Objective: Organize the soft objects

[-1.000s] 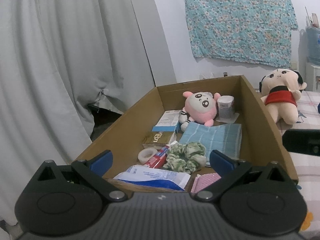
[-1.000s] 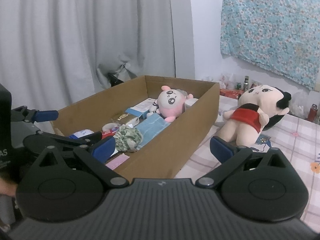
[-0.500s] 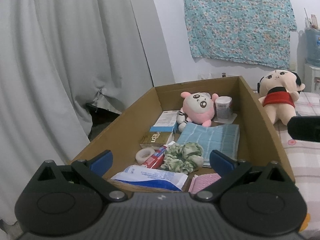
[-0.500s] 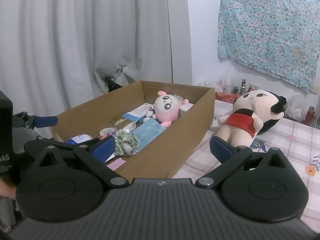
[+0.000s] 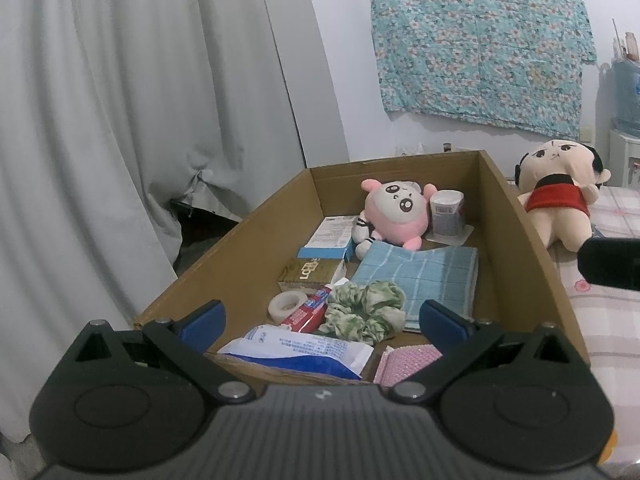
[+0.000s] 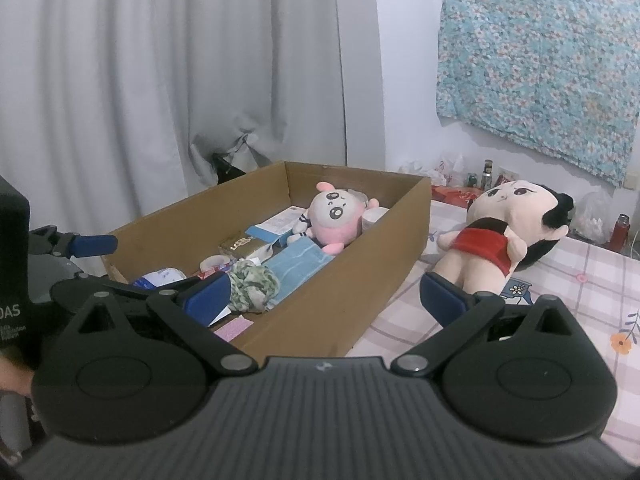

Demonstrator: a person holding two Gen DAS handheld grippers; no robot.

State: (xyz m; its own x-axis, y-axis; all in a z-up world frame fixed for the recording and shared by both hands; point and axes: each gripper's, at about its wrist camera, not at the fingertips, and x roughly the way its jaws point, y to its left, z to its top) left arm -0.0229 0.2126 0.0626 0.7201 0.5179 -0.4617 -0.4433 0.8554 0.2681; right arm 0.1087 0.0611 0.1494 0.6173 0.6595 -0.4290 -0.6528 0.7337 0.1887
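Cardboard box (image 5: 256, 236), mixed contents: pink plush (image 5: 394, 216), blue towel (image 5: 424, 276), green scrunchie (image 5: 364, 310) among rigid cartons; left gripper (image 5: 322, 314) and right gripper (image 6: 324, 294) both spread, empty; risk: snagging neighbouring toothpaste (image 5: 308, 312) with scrunchie.

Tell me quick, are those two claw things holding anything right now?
Left gripper: open, holding nothing.
Right gripper: open, holding nothing.

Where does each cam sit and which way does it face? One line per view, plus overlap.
Left wrist: on the left claw, at the cardboard box's near end, facing down its length; own open fingers show.
Right wrist: on the right claw, beside the box, facing the big doll; left claw at left.
Shared: box, pink plush, doll.
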